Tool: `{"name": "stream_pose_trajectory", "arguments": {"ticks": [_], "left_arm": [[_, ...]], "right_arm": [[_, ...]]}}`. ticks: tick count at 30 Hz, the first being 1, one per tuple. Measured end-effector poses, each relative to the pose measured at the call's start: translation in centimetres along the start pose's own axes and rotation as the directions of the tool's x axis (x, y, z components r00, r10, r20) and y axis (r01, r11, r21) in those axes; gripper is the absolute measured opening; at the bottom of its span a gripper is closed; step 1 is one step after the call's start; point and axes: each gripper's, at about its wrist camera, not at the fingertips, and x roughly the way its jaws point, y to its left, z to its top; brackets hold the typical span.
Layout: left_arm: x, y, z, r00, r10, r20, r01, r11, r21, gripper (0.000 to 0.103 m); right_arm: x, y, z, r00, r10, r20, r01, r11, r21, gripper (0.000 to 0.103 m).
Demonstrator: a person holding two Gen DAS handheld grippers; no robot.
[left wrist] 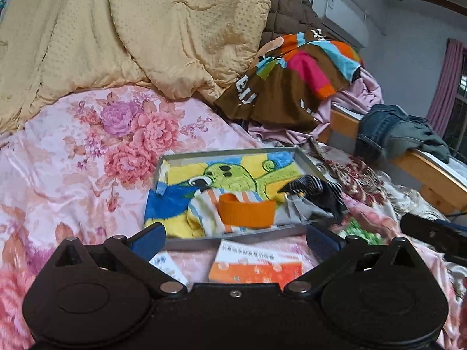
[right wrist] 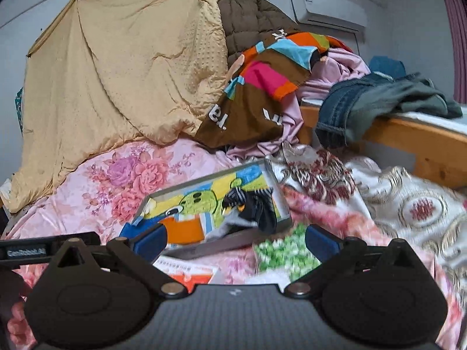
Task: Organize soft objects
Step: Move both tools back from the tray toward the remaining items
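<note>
Socks sit in grey tray (left wrist: 309,164) on the pink floral bedspread (left wrist: 73,157). Left wrist view: striped sock with orange cuff (left wrist: 246,211) at tray's near edge, black-and-white striped sock (left wrist: 313,188) to its right, both on cartoon towel (left wrist: 233,172) lining the tray. Left gripper (left wrist: 235,240) wide open, holding nothing, just short of the tray; orange booklet (left wrist: 256,268) between its fingers.

Right wrist view: same tray (right wrist: 277,204), black-and-white sock (right wrist: 251,204) at its right end, orange cuff (right wrist: 185,232) near left. Right gripper (right wrist: 235,240) spread wide, empty, over a green-patterned cloth (right wrist: 287,255) beside the tray.
</note>
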Motion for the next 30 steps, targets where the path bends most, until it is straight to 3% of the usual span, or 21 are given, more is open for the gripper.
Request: {"name": "stream_pose_trajectory", "arguments": {"ticks": [8, 20, 30], "left_arm": [[-3.5, 0.4, -2.6, 0.999, -0.030, 0.027, 0.030, 0.999, -0.009, 0.102], [-7.3, 1.2, -5.4, 0.999, -0.037, 0.014, 0.036, 0.997, 0.071, 0.102], [-9.2, 2.7, -7.0, 0.999, -0.046, 0.008, 0.045, 0.996, 0.077, 0.102]], "right_arm": [[-3.2, 0.0, -2.3, 1.000, 0.006, 0.026, -0.009, 0.994, 0.107, 0.103], [-6.5, 2.2, -4.9, 0.999, 0.014, 0.031, -0.017, 0.995, 0.095, 0.103], [-8.0, 3.4, -6.2, 1.000, 0.012, 0.022, -0.014, 0.997, 0.072, 0.103]]}}
